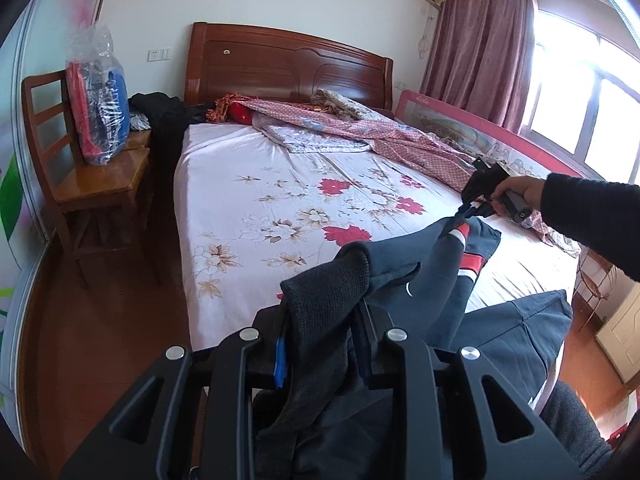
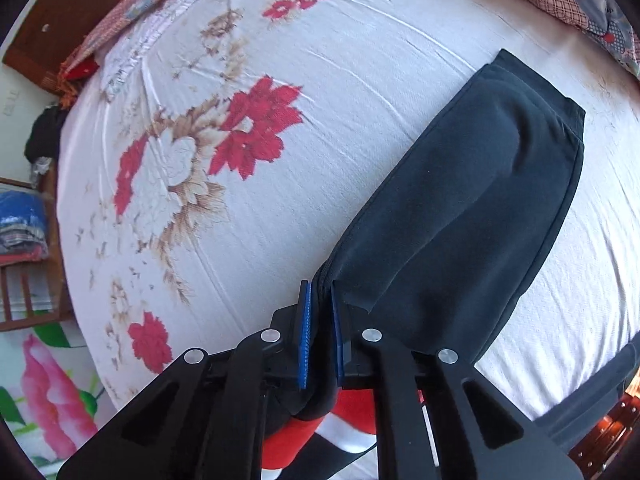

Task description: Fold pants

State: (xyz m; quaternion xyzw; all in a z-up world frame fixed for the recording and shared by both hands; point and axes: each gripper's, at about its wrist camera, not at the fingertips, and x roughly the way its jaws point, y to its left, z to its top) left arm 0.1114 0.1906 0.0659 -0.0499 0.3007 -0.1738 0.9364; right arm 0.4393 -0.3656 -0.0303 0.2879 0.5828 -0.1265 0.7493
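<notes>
Dark navy pants (image 1: 432,280) with red and white stripes hang in the air over the near end of the bed, held between both grippers. My left gripper (image 1: 320,344) is shut on the ribbed dark cuff end, bunched between its blue pads. My right gripper (image 1: 468,210), held by a hand in a dark sleeve, is shut on the other end above the bed's right side. In the right wrist view the right gripper (image 2: 320,332) pinches the fabric and a pant leg (image 2: 460,208) drapes down onto the floral sheet.
The bed (image 1: 260,200) has a white floral sheet, with a pink quilt (image 1: 360,128) bunched near the wooden headboard (image 1: 280,64). A wooden chair (image 1: 92,176) with a plastic-wrapped bundle stands left. A pink bed rail (image 1: 480,136) lines the right side.
</notes>
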